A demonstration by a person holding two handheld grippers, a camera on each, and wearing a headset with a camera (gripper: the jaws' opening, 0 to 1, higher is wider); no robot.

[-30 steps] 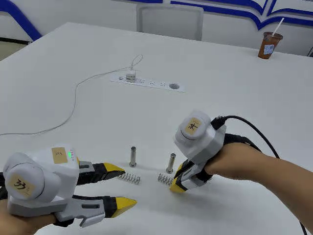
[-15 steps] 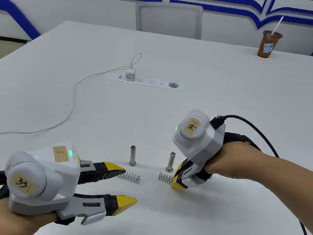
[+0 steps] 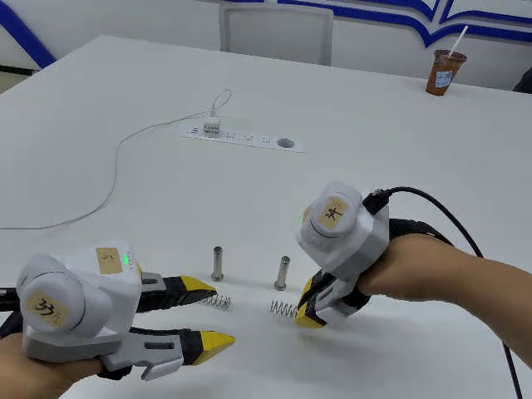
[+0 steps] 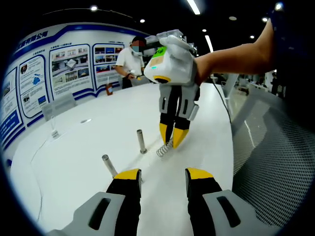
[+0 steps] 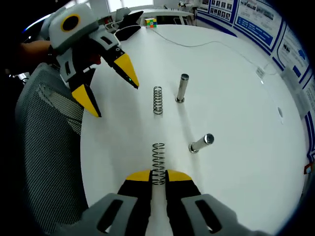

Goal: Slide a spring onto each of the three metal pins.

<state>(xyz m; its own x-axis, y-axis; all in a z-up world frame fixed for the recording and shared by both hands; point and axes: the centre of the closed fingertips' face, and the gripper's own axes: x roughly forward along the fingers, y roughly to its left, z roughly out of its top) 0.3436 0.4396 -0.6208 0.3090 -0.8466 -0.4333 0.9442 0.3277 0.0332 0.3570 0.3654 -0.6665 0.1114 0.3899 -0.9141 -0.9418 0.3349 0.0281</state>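
Two short metal pins (image 3: 218, 262) (image 3: 283, 272) stand upright on the white table (image 3: 374, 150). My right gripper (image 3: 306, 317) is lowered to the table just right of the nearer pin and is shut on one end of a spring (image 3: 283, 309) lying flat. In the right gripper view the spring (image 5: 158, 162) juts forward from the gripper (image 5: 158, 177), beside a pin (image 5: 202, 142). A second spring (image 3: 218, 301) lies loose below the left pin, close to the upper fingertip of my left gripper (image 3: 208, 314), which is open and holds nothing. The left gripper view shows its jaws apart.
A white power strip (image 3: 241, 137) with a plug and a cable trailing left lies mid-table. An iced drink cup (image 3: 440, 72) stands at the far right edge. A chair (image 3: 276, 33) is at the far side. A mesh chair (image 5: 49, 147) is by the near edge.
The head camera has shifted slightly, so the scene sits a little left. Both grippers and the springs stay in nearly the same places relative to the pins.
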